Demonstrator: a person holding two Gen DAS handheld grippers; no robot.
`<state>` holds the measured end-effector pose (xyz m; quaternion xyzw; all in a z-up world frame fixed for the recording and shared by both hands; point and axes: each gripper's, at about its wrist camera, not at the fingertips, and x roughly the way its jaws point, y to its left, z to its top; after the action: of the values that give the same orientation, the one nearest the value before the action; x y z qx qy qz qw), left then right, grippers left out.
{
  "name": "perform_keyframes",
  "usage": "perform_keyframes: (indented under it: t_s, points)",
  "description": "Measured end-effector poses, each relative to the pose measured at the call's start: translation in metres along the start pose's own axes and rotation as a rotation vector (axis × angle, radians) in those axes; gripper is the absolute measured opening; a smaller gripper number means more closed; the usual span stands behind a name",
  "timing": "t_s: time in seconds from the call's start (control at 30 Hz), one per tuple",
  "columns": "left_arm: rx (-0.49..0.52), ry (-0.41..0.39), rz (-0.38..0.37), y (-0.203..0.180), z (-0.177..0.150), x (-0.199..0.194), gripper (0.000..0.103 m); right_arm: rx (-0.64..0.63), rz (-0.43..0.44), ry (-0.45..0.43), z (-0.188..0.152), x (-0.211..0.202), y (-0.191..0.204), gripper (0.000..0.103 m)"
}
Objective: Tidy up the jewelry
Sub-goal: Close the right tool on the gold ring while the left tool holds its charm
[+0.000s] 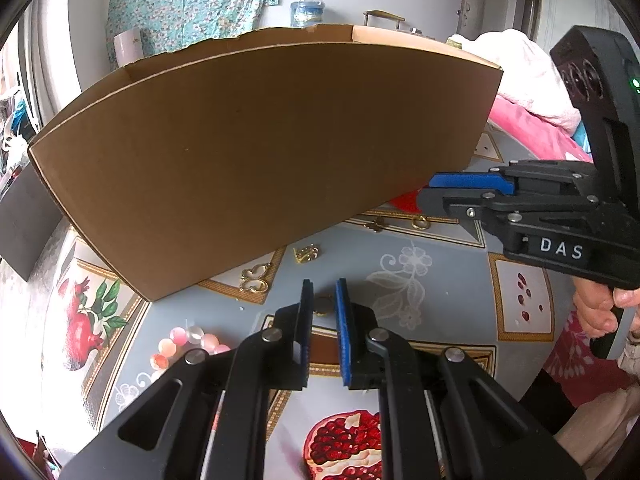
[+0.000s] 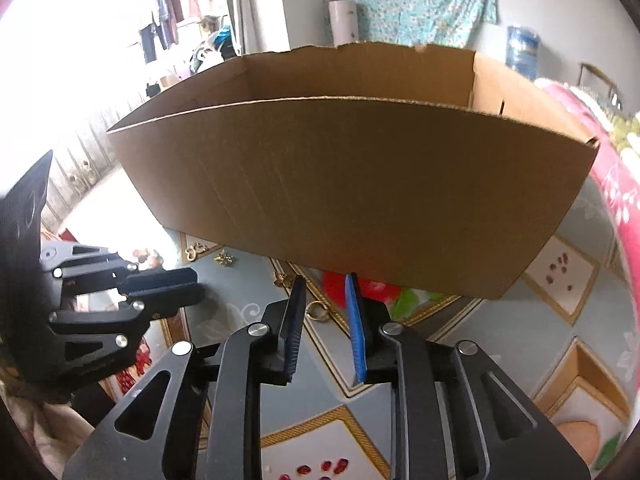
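My left fingers (image 1: 324,292) stand nearly closed over a small gold ring (image 1: 322,307) lying flat on the table (image 1: 440,300), pads not pressing it. My right fingers (image 2: 326,292) are slightly parted, empty, another ring (image 2: 316,312) flat between their tips. Ahead of both, the box (image 1: 256,160) runs its long side crosswise, open side up.

A lived-in home, seemingly a bedroom: a pomegranate-patterned tablecloth (image 1: 440,280) covers the table, a pink blanket (image 1: 528,92) lies heaped on a bed beside it, and a floral turquoise cloth (image 2: 412,0) hangs on the white wall. Clothes (image 2: 168,12) dry on hangers by the bright window, and a cardboard box (image 2: 360,184) stands among household clutter.
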<state>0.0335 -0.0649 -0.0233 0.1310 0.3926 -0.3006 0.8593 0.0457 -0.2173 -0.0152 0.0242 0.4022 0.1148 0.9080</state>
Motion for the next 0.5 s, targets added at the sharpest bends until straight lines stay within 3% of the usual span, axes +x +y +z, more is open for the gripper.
perform_keyframes:
  t_s: [0.3,0.5]
  points:
    - [-0.003,0.0,-0.003,0.001,0.0,0.0,0.01,0.005,-0.059,0.024,-0.004,0.01,0.008,0.021]
    - [-0.005,-0.003,-0.007,0.001,0.0,0.0,0.01,-0.06,-0.102,0.025,-0.006,0.009,0.02,0.021]
